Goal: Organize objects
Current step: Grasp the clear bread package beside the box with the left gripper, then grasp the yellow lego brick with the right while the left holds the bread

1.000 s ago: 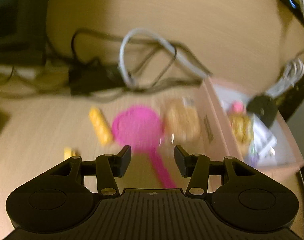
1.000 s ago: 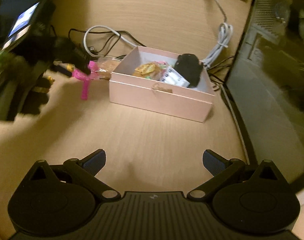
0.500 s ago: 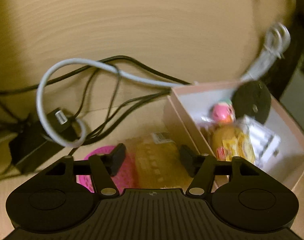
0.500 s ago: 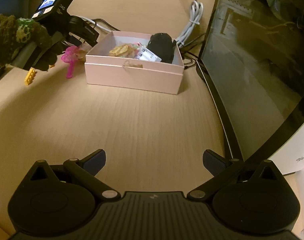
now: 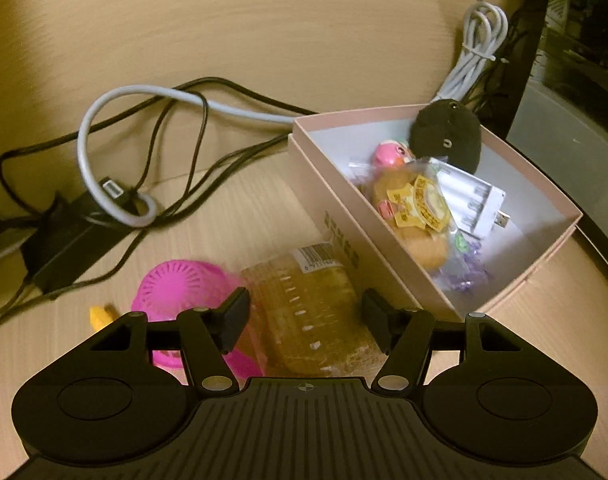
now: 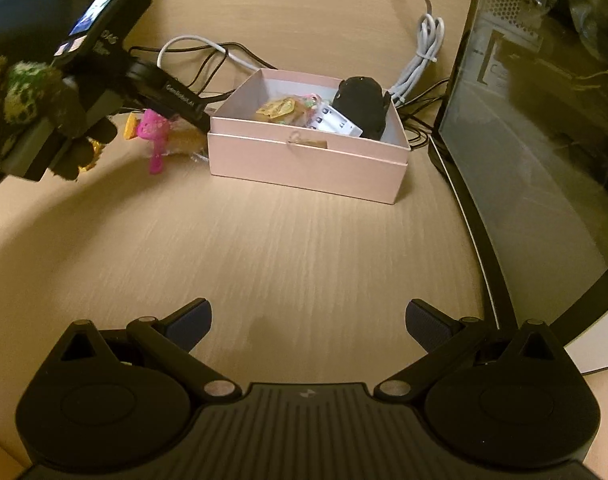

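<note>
A wrapped bread packet point(image 5: 311, 308) lies on the desk against the left wall of the pink box point(image 5: 335, 216). My left gripper point(image 5: 305, 322) is open, with one finger on each side of the packet. A pink strainer point(image 5: 176, 292) lies just left of it, with a yellow piece point(image 5: 100, 314) further left. The box point(image 6: 304, 160) holds a wrapped bun point(image 5: 415, 216), a black plush point(image 5: 447, 136), a pink toy point(image 5: 389, 154) and a white charger point(image 5: 467, 200). My right gripper point(image 6: 307, 322) is open and empty over bare desk, well in front of the box.
Black and grey cables point(image 5: 152, 148) and a black power brick point(image 5: 64, 240) lie behind the strainer. A bundled white cable point(image 6: 421, 60) lies behind the box. A curved monitor point(image 6: 543, 140) stands along the right edge of the desk.
My left gripper has moved forward and right, from over the strainer to straddling the bread packet beside the box. My right gripper has shifted its view a little and stays open.
</note>
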Tool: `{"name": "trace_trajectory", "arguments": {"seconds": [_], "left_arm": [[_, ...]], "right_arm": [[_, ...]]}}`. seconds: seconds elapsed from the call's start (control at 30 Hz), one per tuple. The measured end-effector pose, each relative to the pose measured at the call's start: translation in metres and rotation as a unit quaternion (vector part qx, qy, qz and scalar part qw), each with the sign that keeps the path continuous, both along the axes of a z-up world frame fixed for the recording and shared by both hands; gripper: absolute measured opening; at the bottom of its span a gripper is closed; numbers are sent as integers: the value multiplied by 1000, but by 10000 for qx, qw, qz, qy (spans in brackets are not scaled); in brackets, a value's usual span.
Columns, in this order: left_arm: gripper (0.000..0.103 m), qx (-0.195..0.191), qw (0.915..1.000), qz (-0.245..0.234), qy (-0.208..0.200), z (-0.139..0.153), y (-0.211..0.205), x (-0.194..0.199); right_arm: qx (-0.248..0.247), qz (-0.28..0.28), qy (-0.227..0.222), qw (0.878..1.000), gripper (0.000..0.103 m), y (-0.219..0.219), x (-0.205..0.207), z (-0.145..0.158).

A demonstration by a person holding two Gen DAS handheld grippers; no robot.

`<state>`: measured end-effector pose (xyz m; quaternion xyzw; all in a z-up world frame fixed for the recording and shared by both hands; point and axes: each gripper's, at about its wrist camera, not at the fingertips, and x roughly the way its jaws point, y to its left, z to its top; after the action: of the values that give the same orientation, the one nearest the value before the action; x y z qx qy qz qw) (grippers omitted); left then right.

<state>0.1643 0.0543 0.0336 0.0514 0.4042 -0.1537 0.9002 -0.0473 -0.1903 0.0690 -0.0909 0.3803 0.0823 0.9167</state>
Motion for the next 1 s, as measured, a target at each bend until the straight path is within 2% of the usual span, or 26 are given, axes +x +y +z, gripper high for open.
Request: {"name": "trace_trajectory", "arguments": {"seconds": [0.07, 0.13, 0.2, 0.23, 0.37, 0.47, 0.63, 0.73, 0.87, 1.0], "left_arm": [[72, -14, 10000, 73, 19, -3, -2, 3], [72, -168, 9995, 169, 209, -9, -3, 8], [58, -583, 9969, 220, 471, -17, 0, 12], [58, -723, 9955, 296, 527, -19, 3, 12], [55, -747, 9942, 639, 444, -15, 11, -3], [54, -1058, 9905, 751, 446, -5, 24, -28], [54, -1646, 9800, 1062, 339, 16, 52, -96], [54, -1896, 9686, 1568, 363, 20, 78, -136], [54, -1989, 9508, 2300, 587, 16, 119, -176], [54, -1888, 9415, 2713, 662, 17, 156, -211]], "right_arm": [[31, 18, 74, 10000, 103, 0, 3, -3], [68, 31, 168, 9998, 103, 1, 5, -8], [100, 22, 281, 9996, 103, 1, 7, -13], [102, 16, 332, 9994, 103, 1, 7, -16], [121, 26, 356, 9993, 103, 3, 8, -19], [173, 75, 324, 9993, 103, 6, 14, -18], [249, 284, 216, 9991, 103, 23, 34, -10], [163, 634, 98, 9978, 103, 44, 51, -4], [72, 1254, -115, 9920, 103, 86, 76, 6], [210, 1800, -258, 9831, 103, 139, 105, 17]]}}
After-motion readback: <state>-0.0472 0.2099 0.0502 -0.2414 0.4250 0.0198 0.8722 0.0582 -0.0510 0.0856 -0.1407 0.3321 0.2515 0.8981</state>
